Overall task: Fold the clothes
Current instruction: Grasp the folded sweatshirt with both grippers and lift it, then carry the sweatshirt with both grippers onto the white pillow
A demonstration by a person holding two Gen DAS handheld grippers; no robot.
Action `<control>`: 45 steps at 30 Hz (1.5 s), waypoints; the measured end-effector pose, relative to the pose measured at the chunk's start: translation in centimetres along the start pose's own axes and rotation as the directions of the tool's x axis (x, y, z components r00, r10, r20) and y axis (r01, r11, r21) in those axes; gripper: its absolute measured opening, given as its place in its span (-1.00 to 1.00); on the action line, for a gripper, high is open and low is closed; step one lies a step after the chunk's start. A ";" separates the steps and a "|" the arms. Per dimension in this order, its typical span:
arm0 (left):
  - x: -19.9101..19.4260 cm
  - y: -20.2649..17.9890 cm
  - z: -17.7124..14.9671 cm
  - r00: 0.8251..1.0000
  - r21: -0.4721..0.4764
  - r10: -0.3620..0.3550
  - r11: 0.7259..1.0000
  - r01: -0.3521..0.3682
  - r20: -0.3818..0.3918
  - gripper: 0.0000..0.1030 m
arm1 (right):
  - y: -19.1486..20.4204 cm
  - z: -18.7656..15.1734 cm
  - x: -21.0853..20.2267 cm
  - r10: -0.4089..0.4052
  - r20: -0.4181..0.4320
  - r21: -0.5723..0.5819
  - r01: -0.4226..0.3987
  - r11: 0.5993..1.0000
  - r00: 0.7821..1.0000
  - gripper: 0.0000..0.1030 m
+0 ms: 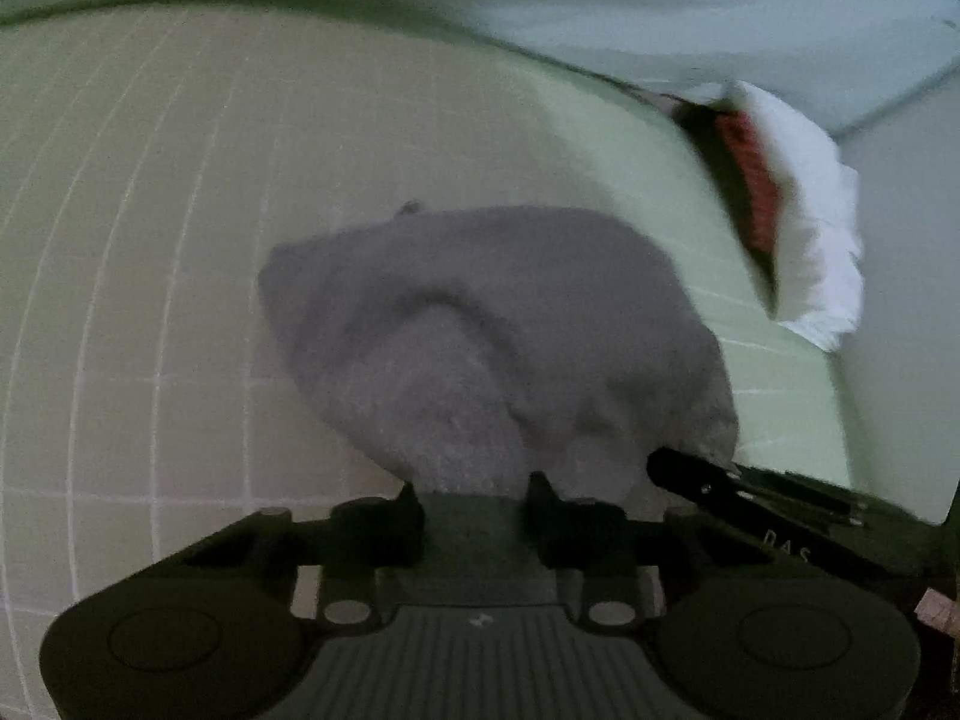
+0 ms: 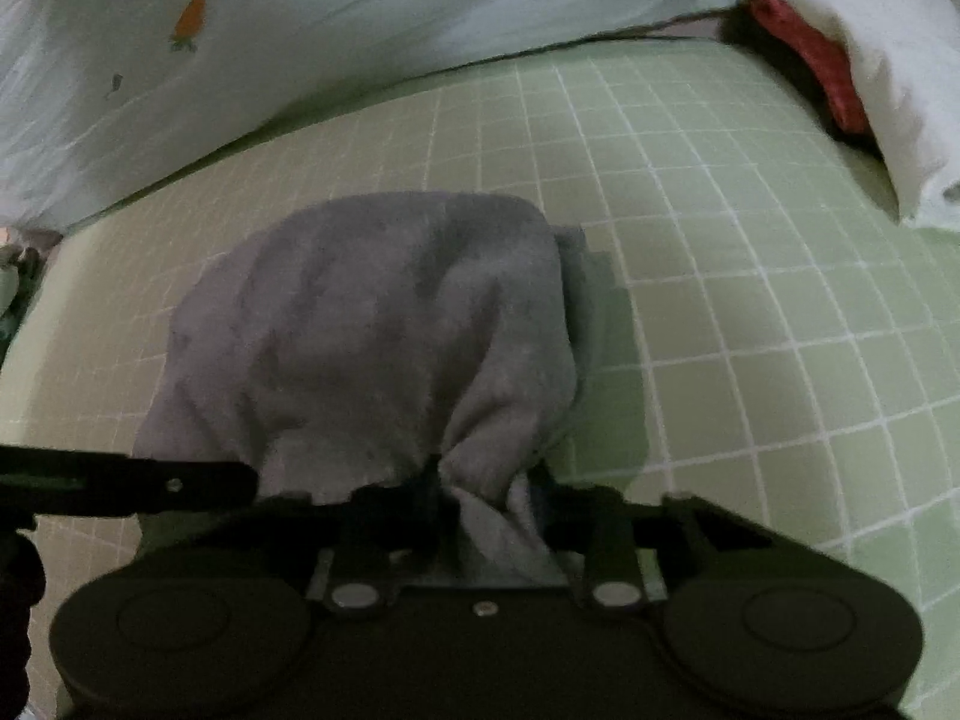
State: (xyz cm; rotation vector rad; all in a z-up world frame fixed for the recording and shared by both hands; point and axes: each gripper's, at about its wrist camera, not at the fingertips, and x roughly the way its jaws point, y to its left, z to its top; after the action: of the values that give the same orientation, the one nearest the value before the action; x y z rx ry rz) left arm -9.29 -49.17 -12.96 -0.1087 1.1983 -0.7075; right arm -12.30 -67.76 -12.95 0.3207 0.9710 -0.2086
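A grey fleecy garment (image 1: 480, 312) lies bunched on the green grid mat (image 1: 150, 240). My left gripper (image 1: 477, 492) is shut on its near edge, and the fabric fills the narrow gap between the fingertips. In the right wrist view the same garment (image 2: 372, 324) rises in a mound. A gathered tuck of it is pinched in my right gripper (image 2: 486, 498), which is shut on it. Each view shows a black finger of the other gripper, one low on the right (image 1: 720, 480) and one low on the left (image 2: 120, 486), so the two grippers sit close together.
A stack of white folded cloth (image 2: 888, 60) with a red piece (image 2: 804, 54) under it sits at the mat's far right corner, and shows in the left view too (image 1: 810, 228). A pale sheet with a carrot print (image 2: 300, 12) borders the mat's far edge.
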 end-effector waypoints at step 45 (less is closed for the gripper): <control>19.3 -39.0 22.5 0.972 0.328 0.011 0.940 -0.089 0.234 0.53 | -35.1 25.0 -8.6 -0.526 0.332 0.318 0.432 0.844 0.783 0.07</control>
State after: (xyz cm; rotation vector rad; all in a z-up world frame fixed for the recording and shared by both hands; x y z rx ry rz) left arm -3.41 -96.79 -2.90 0.1240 0.8420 -0.8221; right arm -8.76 -109.18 1.22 0.2143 0.5916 -0.8363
